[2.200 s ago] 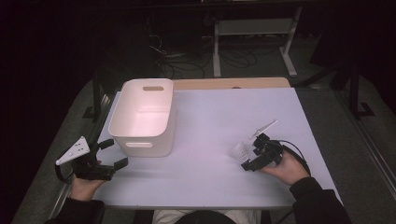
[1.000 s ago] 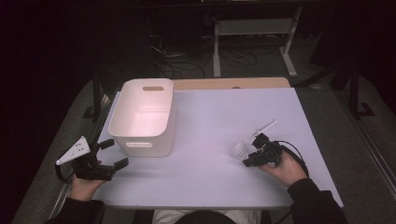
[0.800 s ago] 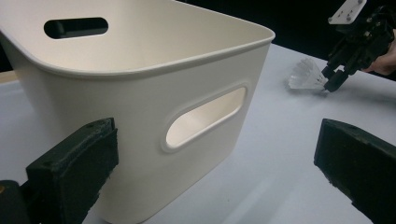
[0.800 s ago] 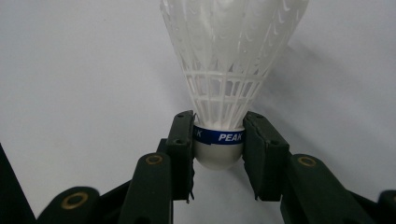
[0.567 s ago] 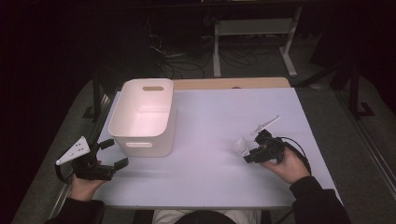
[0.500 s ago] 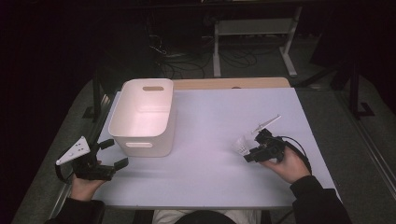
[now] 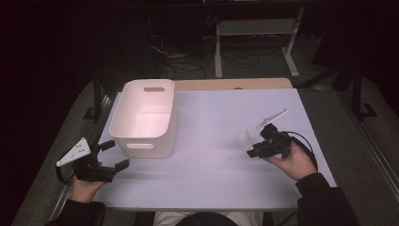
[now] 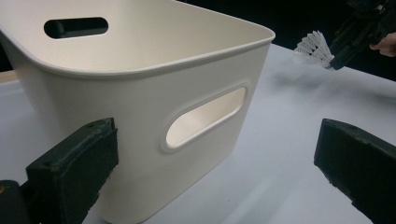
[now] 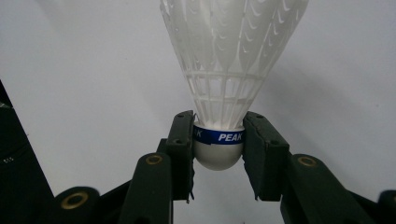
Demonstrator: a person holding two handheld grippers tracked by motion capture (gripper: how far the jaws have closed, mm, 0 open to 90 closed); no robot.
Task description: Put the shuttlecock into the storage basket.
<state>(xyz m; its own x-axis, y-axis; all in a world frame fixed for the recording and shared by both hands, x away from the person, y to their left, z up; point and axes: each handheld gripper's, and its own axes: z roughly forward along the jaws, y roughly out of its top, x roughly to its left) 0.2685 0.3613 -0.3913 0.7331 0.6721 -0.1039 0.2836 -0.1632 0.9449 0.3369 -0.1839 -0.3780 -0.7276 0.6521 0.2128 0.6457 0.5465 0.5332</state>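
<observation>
A white shuttlecock (image 9: 231, 70) with a blue band on its cork sits between the jaws of my right gripper (image 9: 218, 144), which is shut on the cork. From above, the right gripper (image 7: 251, 149) holds the shuttlecock (image 7: 243, 140) just above the table's right half. The same shuttlecock (image 8: 313, 49) appears far off in the left gripper view. My left gripper (image 7: 116, 154) is open at the table's front left corner. Its jaws point at the near end wall of the white tub (image 7: 155, 101), whose handle slot (image 8: 205, 119) faces me.
The tub (image 8: 140, 88) holds nothing I can see. The pale table top (image 7: 216, 117) ends in a wooden strip (image 7: 226, 84) at the back. Beyond it are a metal stand (image 7: 256, 33) and floor cables (image 7: 188, 59) in the dark.
My right gripper has lifted slightly and shifted a little toward the back with the shuttlecock held in it. The left gripper and the tub have stayed put.
</observation>
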